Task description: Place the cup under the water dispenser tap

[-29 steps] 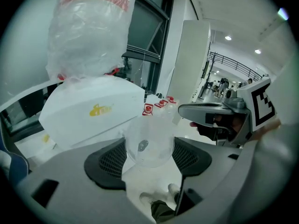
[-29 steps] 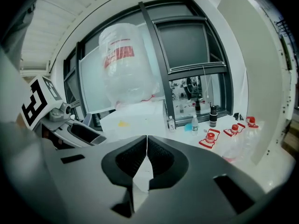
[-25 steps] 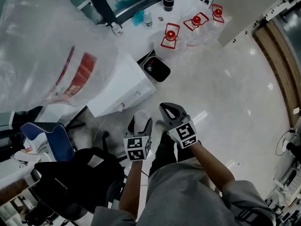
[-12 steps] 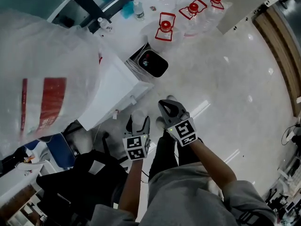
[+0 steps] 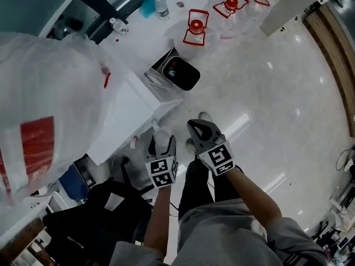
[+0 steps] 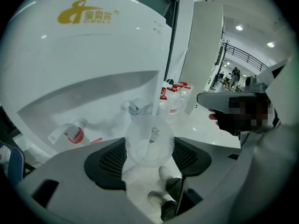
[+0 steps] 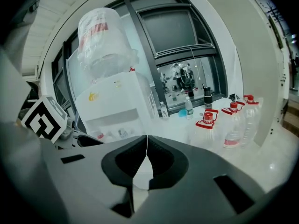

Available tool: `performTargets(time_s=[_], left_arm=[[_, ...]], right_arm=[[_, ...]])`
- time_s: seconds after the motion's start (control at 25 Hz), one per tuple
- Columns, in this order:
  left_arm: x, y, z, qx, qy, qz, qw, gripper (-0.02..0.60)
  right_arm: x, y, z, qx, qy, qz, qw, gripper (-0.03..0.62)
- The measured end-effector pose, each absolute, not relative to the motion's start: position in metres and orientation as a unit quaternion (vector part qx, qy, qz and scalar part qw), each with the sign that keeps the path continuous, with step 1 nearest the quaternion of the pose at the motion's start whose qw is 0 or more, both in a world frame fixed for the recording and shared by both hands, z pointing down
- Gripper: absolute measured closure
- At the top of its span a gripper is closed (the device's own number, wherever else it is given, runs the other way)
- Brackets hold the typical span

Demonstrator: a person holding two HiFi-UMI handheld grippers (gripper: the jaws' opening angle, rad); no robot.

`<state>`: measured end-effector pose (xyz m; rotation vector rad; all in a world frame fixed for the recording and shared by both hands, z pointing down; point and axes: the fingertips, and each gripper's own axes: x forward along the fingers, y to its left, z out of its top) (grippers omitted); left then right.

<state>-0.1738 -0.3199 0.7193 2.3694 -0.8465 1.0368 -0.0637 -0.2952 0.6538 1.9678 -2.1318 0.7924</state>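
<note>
A clear plastic cup sits between the jaws of my left gripper, its dark pads pressing both sides. Ahead of it in the left gripper view is the white water dispenser, with a blue tap and a red tap in its recess. The cup is short of the taps. In the head view the left gripper points at the dispenser's front. My right gripper hangs beside it; its jaws are shut with nothing between them.
A large water bottle tops the dispenser. A lined black bin stands just past it, and several red-capped water jugs stand farther on. A black bag lies at the lower left. The person's shoes are below the grippers.
Both grippers have sunk lower in front of the dispenser, the cup still in the left one. The head view has swung, so the big bottle slid to the left.
</note>
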Motion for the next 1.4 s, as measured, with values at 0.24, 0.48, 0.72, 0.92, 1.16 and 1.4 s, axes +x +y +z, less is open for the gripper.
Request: performTargets(time_s=[0.24,0.48,0.72,0.92,1.16,1.4], left_arm=[[-0.170,-0.334,0.763,0.845,-0.322,0.376,0.201,0.279],[-0.173,-0.357,0.814,0.836,-0.350,0.375,0.197,0.279],[-0.177,-0.371,0.854,0.828,-0.367,0.376,0.195,0.279],[-0.176,-0.375,0.872,0.826,-0.375,0.375,0.193,0.279],[-0.174,-0.383,0.888,0.822,-0.383,0.378,0.188,0.279],[-0.173,-0.387,0.898,0.813,-0.398,0.384,0.181,0.279]], right_arm=[[-0.064,-0.296,0.682,0.650,-0.711,0.260,0.068,0.583],[-0.058,-0.291,0.712,0.650,-0.711,0.258,0.075,0.582],[-0.054,-0.288,0.738,0.650,-0.710,0.258,0.083,0.583],[-0.052,-0.290,0.748,0.648,-0.713,0.253,0.086,0.583],[-0.049,-0.293,0.757,0.648,-0.714,0.250,0.085,0.583],[-0.043,-0.290,0.765,0.647,-0.714,0.252,0.089,0.583]])
